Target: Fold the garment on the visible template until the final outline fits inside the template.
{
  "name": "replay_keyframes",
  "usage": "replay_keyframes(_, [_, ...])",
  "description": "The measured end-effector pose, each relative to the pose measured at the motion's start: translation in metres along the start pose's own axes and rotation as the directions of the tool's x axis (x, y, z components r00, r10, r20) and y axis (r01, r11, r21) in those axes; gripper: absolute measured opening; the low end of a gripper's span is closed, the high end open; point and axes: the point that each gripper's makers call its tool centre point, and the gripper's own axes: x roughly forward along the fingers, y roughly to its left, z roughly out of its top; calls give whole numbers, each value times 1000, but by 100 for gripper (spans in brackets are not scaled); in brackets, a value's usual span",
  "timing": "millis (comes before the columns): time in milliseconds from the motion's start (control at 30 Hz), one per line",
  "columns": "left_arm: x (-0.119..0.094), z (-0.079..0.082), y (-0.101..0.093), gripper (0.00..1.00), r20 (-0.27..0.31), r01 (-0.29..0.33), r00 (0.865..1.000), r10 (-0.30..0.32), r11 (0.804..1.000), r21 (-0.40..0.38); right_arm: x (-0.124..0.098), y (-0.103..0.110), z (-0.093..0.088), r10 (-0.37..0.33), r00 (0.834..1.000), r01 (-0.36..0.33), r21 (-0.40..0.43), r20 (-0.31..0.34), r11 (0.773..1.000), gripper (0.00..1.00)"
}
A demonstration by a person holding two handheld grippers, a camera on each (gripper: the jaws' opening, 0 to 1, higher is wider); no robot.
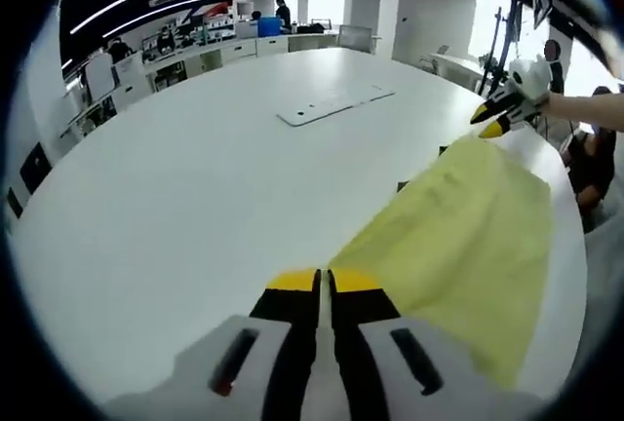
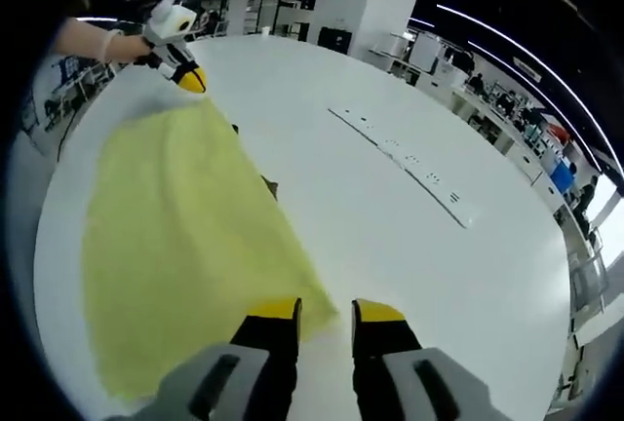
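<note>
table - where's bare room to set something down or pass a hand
Free: the broad white table between the yellow garment and the flat white strip, and beyond that strip. Crowded: the table edge the garment covers, where the left gripper and right gripper each sit at a corner of it.

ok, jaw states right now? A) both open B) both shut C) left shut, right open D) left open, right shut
C: the left gripper has its yellow-tipped jaws pressed together at the edge of the yellow garment, while the right gripper shows white table between its jaws.
</note>
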Motion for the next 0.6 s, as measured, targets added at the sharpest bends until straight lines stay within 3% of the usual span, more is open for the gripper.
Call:
replay_keyframes(133, [3,9,-18,5,12,78,997,-80,993,92,6,12,16,69,997,-68,-19,43,997,16])
replay_keyframes(233, [9,11,-29,11,-10,110,994,-110,982,152,15,21,21,102,995,-100,-72,21,992,16])
replay_keyframes(333, [15,14,-45,10,-28,170,985,-168,963,210,21,30,27,148,989,-146,-64,21,987,16])
replay_keyframes(600, [31,19,-49,10,-73,200,980,-186,939,279,31,37,29,203,979,-203,-99,-10,974,16])
